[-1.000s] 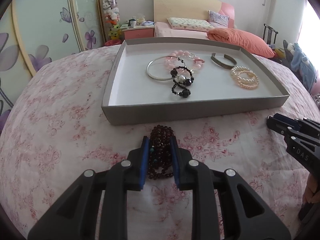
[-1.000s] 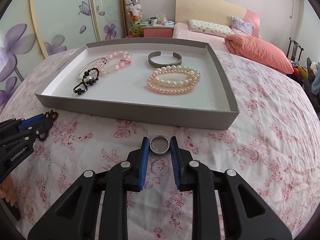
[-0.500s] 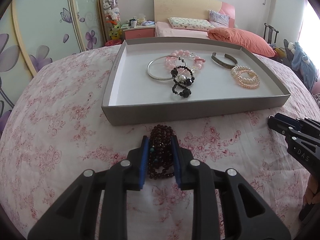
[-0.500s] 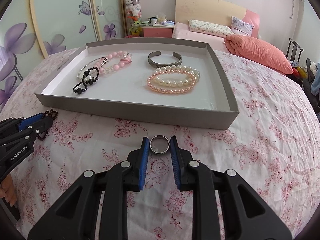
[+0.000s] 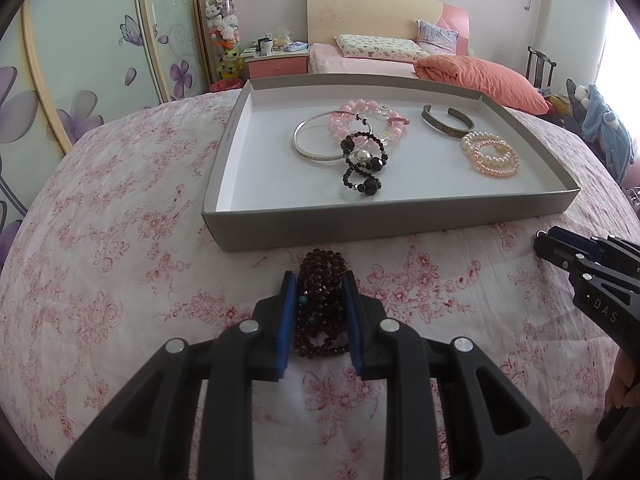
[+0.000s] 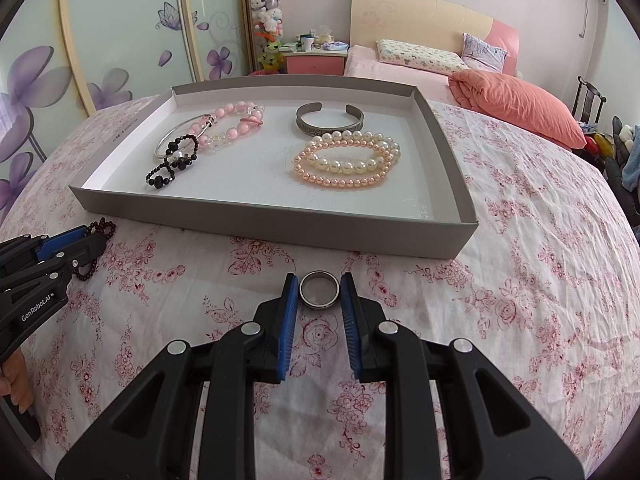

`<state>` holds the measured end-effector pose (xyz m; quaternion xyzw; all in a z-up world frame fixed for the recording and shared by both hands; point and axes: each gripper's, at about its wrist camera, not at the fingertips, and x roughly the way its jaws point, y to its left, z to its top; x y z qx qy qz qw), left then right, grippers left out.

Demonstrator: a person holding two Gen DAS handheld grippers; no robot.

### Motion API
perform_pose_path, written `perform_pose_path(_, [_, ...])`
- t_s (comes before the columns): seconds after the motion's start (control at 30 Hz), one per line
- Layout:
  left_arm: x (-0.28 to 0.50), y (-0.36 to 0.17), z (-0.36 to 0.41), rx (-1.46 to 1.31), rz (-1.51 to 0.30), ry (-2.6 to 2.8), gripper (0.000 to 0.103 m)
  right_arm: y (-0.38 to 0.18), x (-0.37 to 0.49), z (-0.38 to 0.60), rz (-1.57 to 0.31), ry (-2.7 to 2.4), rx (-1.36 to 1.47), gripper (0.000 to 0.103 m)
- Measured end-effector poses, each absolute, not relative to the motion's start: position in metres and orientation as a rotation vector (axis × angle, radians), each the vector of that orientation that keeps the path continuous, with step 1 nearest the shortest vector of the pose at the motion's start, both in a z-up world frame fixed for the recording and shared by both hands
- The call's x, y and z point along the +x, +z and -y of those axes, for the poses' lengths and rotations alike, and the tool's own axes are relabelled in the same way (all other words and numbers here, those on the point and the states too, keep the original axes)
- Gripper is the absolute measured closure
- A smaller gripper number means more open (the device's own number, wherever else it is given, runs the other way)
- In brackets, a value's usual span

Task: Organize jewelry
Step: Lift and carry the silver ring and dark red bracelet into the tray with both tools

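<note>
Left wrist view — dark bead bracelet (image 5: 320, 304) clamped between left tool (image 5: 319, 314) pads.

Two wrist cameras looking low across the floral tabletop

Each is sitting close behind its own tongs, facing the tray (image 5: 256, 236) and distant bed (image 6: 404, 66); both are sharing the tray (image 6: 280, 226), each catching the other's tongs at its edge.
</note>
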<state>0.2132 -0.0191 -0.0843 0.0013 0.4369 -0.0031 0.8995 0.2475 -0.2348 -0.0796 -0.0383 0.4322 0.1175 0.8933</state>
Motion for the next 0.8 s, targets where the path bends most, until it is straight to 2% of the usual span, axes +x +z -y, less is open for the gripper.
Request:
perform_pose_path(0.17, [0.211, -0.084, 0.015, -0.015, -0.896, -0.021, 0.082, -0.078, 0.247, 0.236, -0.889, 0.244, -0.07, 0.08])
perform_pose_path(0.4, [0.198, -0.072, 0.014, -0.026, -0.845, -0.055, 0.089, -0.058, 0.231, 0.243, -0.77, 0.258, -0.023, 0.08])
perform_pose_path(0.43, [0.196, -0.068, 0.015, -0.023, -0.83, -0.062, 0.094, -0.056, 0.23, 0.243, -0.761, 0.26, -0.02, 0.08])
perform_pose_path(0.8, [0.181, -0.027, 0.017, -0.039, -0.704, -0.104, 0.095, -0.019, 0.215, 0.242, -0.618, 0.293, 0.0, 0.08])
